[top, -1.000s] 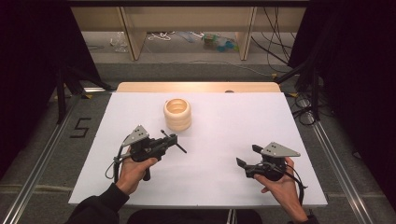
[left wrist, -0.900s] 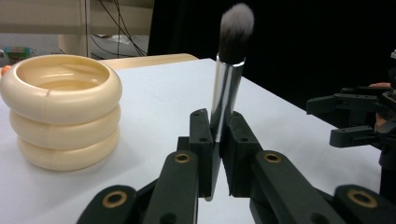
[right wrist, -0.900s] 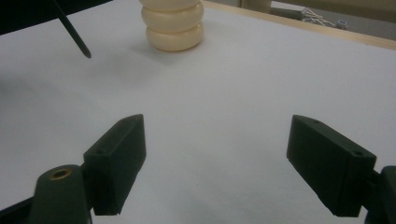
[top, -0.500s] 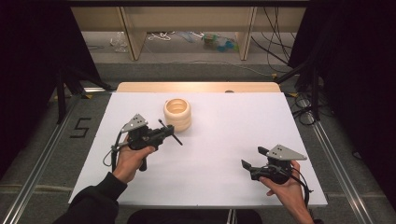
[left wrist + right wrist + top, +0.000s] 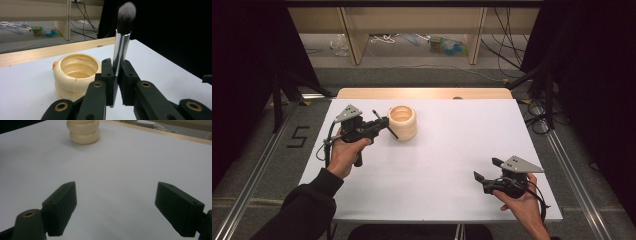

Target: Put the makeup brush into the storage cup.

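Left gripper (image 5: pixel 384 125), held above the left part of the white table (image 5: pixel 447 165), jaws pinched tight on a makeup brush (image 5: pixel 121 47). Brush gripped along its silver ferrule, handle end below the pads, grey-tipped dark bristles (image 5: pixel 126 13) standing well above the jaws in the left gripper view. In the high view, brush (image 5: pixel 383 123) seen as a thin dark stick slanting across the jaw tips, just beside the rim of the cream holder (image 5: pixel 402 121); touching or merely near, hard to tell at this size. Cream holder, a squat ribbed pot with open mouth, upright on the table toward its far left-centre, interior apparently bare as far as the left gripper view (image 5: pixel 75 75) reaches; small orange mark at its left side. Right gripper (image 5: pixel 488 170), low over the near right part of the table, jaws spread wide with nothing between them, well apart from holder and brush. Same holder (image 5: pixel 83 131) far ahead of the spread jaws in the right gripper view. Pale wooden strip (image 5: pixel 422 93) along the table's far edge.
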A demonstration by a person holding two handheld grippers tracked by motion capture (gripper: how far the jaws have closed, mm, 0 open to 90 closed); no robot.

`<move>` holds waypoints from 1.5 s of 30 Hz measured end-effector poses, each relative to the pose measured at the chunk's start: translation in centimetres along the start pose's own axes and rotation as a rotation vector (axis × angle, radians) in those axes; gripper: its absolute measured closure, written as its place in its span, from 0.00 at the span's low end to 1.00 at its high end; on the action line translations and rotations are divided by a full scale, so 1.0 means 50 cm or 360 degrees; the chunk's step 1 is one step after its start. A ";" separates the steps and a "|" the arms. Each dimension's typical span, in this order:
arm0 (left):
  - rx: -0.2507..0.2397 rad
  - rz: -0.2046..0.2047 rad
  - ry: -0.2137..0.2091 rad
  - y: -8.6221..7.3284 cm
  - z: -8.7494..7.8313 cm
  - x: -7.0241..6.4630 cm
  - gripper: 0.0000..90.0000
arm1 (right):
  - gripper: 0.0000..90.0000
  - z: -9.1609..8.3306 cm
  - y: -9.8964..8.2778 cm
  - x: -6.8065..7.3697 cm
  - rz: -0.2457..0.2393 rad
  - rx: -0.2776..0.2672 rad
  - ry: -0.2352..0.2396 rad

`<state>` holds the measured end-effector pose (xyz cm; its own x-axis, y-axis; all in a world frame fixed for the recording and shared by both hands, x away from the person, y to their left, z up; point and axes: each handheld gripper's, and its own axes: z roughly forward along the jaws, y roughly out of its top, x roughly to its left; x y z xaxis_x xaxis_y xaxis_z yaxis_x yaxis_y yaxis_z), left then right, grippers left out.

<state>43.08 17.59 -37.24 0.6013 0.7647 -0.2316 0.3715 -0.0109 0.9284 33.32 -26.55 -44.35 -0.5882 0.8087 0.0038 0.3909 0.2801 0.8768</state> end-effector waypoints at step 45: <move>0.0060 0.0026 0.0199 0.092 0.113 0.053 0.92 | 0.21 0.004 0.001 0.007 -0.0022 0.0020 0.0033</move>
<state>50.37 15.91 -35.24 0.5154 0.8386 -0.1766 0.3901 -0.0461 0.9196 33.29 -26.16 -44.40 -0.6083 0.7937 0.0017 0.3912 0.2979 0.8708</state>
